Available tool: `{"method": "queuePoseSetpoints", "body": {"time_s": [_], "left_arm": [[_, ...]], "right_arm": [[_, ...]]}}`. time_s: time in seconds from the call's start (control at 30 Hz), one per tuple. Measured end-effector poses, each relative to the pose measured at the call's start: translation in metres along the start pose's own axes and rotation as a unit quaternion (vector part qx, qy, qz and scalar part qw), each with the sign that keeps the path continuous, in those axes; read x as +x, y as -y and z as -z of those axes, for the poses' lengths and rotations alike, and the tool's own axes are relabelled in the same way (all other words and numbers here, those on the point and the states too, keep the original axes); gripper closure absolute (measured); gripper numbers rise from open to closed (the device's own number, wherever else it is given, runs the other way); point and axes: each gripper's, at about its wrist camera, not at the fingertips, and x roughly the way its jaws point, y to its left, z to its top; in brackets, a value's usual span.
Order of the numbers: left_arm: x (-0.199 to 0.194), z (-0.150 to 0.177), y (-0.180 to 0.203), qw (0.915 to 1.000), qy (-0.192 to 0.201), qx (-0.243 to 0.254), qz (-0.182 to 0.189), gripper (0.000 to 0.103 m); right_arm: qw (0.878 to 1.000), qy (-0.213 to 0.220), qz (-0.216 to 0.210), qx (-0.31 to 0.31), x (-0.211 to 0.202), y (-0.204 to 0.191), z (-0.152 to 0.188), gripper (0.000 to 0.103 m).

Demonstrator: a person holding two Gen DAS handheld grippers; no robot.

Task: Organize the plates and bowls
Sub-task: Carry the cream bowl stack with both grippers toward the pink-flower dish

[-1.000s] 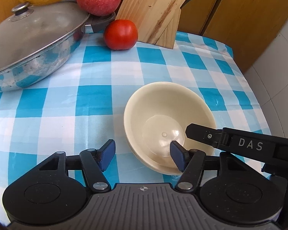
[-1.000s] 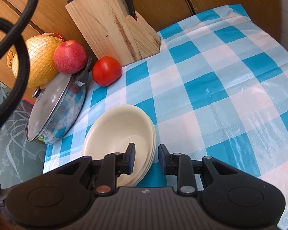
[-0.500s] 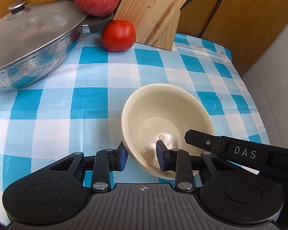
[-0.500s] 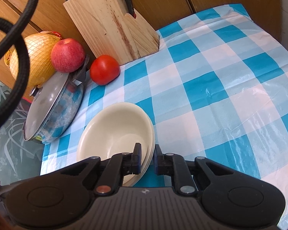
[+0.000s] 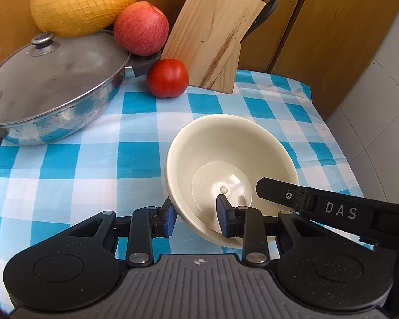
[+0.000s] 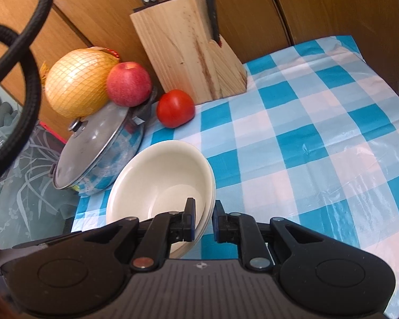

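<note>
Covering the counter (image 5: 74,159), a checked cloth carries a lidded pan (image 5: 53,90) far left. Near, the cream bowls (image 5: 226,154) tilt, stacked: left gripper (image 5: 195,216) fingers pinch their near rim, right gripper (image 6: 202,219) fingers pinch the right rim.

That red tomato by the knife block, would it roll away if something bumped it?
Probably: the tomato is round and sits loose on the smooth cloth. The block beside it might stop it. Its glossy skin looks slippery.
</note>
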Motion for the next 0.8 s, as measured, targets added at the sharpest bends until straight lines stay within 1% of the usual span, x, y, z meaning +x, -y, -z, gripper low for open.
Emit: {"method": "queuePoseSetpoints", "body": {"time_s": [0.27, 0.37, 0.6, 0.8], "left_arm": [[-0.026, 0.011, -0.010, 0.9998, 0.020, -0.001, -0.009, 0.063], [-0.032, 0.016, -0.015, 0.9997, 0.021, -0.006, -0.012, 0.062], [-0.048, 0.030, -0.024, 0.9995, 0.026, -0.013, -0.014, 0.061], [-0.064, 0.046, -0.026, 0.9992, 0.037, -0.014, -0.012, 0.057]], "right_arm": [[0.999, 0.005, -0.014, -0.029, -0.012, -0.022, 0.010, 0.088], [0.999, 0.005, -0.017, -0.041, -0.015, -0.031, 0.015, 0.088], [0.998, -0.009, -0.031, -0.048, -0.018, -0.041, 0.030, 0.087], [0.997, -0.013, -0.041, -0.060, -0.028, -0.050, 0.042, 0.087]]}}
